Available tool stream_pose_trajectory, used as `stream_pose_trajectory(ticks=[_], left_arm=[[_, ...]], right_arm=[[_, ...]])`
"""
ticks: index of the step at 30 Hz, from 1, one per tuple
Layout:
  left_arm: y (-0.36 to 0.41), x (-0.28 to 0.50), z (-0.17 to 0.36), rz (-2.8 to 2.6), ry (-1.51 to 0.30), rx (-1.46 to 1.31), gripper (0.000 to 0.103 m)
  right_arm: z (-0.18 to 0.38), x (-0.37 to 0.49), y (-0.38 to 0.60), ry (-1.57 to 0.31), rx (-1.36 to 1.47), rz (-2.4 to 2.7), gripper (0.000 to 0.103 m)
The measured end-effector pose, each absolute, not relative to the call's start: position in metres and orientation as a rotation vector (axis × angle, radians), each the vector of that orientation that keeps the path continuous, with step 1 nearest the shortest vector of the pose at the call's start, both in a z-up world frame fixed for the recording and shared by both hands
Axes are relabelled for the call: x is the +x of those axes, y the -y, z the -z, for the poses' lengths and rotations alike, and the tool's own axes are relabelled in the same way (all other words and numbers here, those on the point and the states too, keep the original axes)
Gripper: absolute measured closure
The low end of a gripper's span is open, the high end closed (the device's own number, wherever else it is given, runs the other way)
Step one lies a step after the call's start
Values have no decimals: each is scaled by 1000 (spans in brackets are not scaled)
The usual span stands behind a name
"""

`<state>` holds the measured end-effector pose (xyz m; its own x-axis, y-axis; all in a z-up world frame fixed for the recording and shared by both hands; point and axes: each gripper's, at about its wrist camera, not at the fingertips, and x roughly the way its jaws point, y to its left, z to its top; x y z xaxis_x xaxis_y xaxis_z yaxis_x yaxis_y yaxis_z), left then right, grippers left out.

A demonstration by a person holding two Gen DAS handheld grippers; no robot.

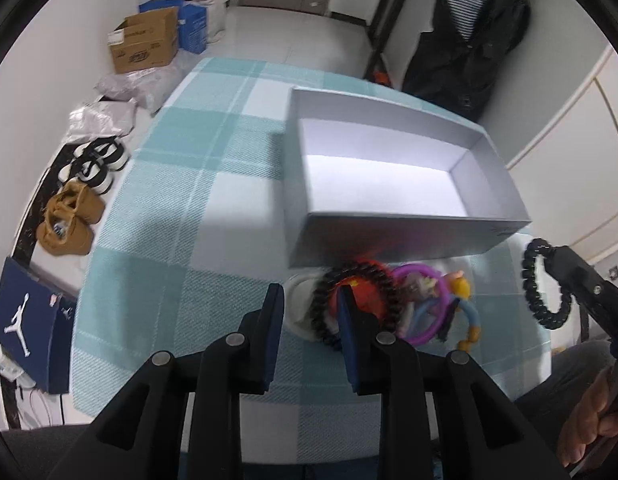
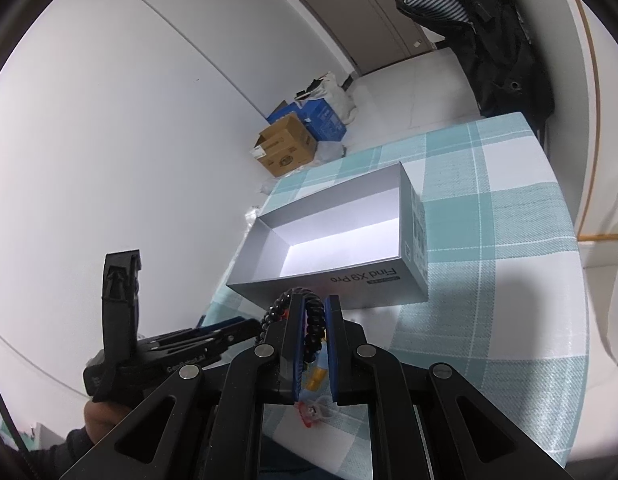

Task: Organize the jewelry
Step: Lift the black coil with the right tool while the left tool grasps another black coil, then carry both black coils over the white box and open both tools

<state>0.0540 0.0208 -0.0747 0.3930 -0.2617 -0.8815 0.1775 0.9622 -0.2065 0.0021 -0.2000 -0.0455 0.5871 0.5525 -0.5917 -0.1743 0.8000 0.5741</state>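
Two grippers over a checked bench, one black bead bracelet lifted.

Right gripper (image 2: 312,312) has its jaws narrowed onto a black bead bracelet (image 2: 315,322), held clear of the bench (image 2: 489,280) just in front of the open grey box (image 2: 349,276) (printed "Find X9 Pro" on its side). Left gripper (image 1: 311,300) hangs with jaws wide apart over a pile near the box's front wall: a second black bead bracelet (image 1: 357,304), a purple ring (image 1: 423,304) and a yellow-blue beaded piece (image 1: 467,304), all blurred.

Black bead bracelet (image 2: 315,320) in right gripper (image 2: 313,332)
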Motion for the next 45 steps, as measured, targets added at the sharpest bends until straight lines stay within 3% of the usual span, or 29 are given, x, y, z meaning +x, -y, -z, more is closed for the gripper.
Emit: stream_pose_trajectory(ticks=[10,14,28,32,37,40,42,45], left_arm=[[-10,56,77,324,-1121,-12,82],[-9,55,79,378,-1149,-28,98],[-21,42,53,466,-1103,-181,103],[-16,36,45,442,-1056,-121,103],[-13,40,58,385,-1120,-89,103],[-13,39,54,426,-1111,-114,92],[-9,36,52,434,-1094,-98,60],[-4,31,50,458,-1071,-71,54]], right_arm=[[44,3,201,-842,519,-459,94],[44,3,201,-843,522,-465,94],[42,4,200,-825,537,-470,94],[40,5,199,-810,535,-472,94],[44,8,196,-828,532,-467,94],[44,9,195,-830,534,-471,94],[43,8,194,-824,532,-477,94],[42,8,193,-823,525,-480,94]])
